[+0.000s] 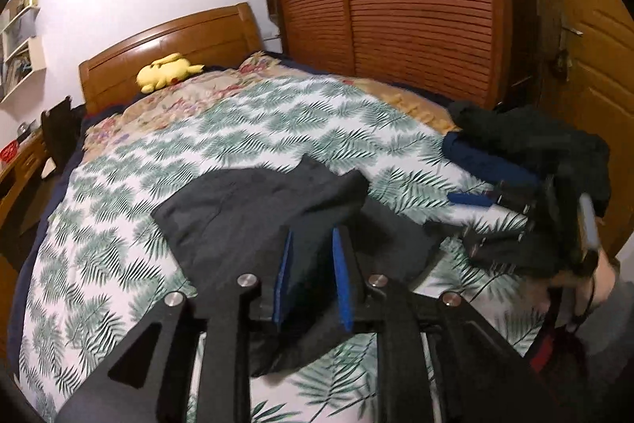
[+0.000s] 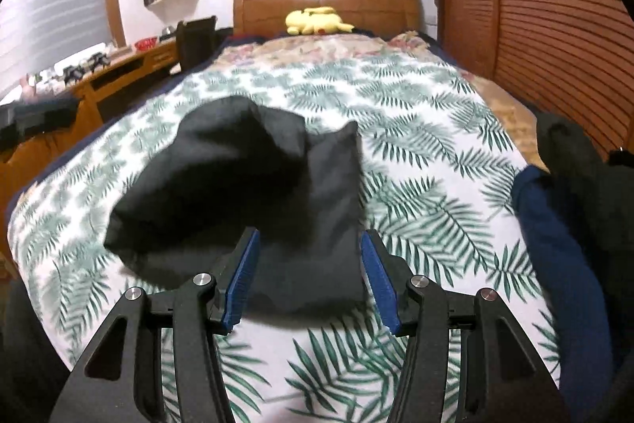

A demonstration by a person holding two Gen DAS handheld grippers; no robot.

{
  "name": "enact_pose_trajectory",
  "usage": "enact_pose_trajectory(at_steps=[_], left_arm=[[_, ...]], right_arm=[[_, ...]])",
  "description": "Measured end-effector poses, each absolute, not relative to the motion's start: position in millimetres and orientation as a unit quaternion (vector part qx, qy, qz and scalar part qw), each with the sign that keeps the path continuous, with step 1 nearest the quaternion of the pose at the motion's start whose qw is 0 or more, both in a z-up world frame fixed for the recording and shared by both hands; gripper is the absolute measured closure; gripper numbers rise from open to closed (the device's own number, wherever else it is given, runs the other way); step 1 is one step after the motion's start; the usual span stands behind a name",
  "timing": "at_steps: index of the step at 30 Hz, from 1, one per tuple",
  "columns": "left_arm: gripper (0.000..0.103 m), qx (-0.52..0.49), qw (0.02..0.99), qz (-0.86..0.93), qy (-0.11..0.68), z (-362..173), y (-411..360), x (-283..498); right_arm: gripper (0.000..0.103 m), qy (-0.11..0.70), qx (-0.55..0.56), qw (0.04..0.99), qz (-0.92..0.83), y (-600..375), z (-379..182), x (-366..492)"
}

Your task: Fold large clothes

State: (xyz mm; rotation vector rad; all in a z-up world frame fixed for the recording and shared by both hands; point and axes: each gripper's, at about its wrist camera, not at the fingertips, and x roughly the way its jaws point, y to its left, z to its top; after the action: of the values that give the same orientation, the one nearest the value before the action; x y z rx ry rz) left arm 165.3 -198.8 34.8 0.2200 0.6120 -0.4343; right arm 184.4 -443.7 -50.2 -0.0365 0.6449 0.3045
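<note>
On bed, centre of fern-print white bedspread [image 2: 416, 161]: dark grey fabric garment [image 1: 253, 209], partly folded. Left gripper [image 1: 313, 244] fingers narrow, cloth between blue pads, firm pinch not certain. Right gripper [image 2: 311, 244] fingers wide, holding nothing, garment just ahead. Advice: carry fold flat, align hems. Open room toward 12 o'clock; heap of dark clothes [image 2: 570, 209] crowds 3 o'clock edge.

Matt dark cloth garment [image 1: 253, 209], glossy wood headboard [image 1: 166, 42], slatted wood wardrobe [image 1: 396, 6].
</note>
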Motion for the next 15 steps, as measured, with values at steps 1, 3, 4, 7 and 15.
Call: enact_pose_trajectory(at_steps=[1, 3, 4, 7, 15], left_arm=[[0.084, 0.107, 0.925, -0.204, 0.302, 30, -191, 166], [0.084, 0.104, 0.925, -0.194, 0.310, 20, -178, 166], [0.084, 0.100, 0.925, -0.190, 0.315, 15, -171, 167], [0.084, 0.087, 0.924, -0.175, 0.328, 1, -152, 170], [0.084, 0.068, 0.920, -0.149, 0.355, -33, -115, 166]], right_arm=[[0.049, 0.311, -0.016, 0.938, 0.150, -441, -47, 186], [0.049, 0.304, -0.015, 0.940, 0.153, -435, -40, 190], [0.049, 0.300, -0.012, 0.941, 0.155, -432, -37, 193], [0.049, 0.290, -0.006, 0.943, 0.163, -422, -29, 202], [0.049, 0.258, -0.002, 0.947, 0.189, -392, -15, 221]])
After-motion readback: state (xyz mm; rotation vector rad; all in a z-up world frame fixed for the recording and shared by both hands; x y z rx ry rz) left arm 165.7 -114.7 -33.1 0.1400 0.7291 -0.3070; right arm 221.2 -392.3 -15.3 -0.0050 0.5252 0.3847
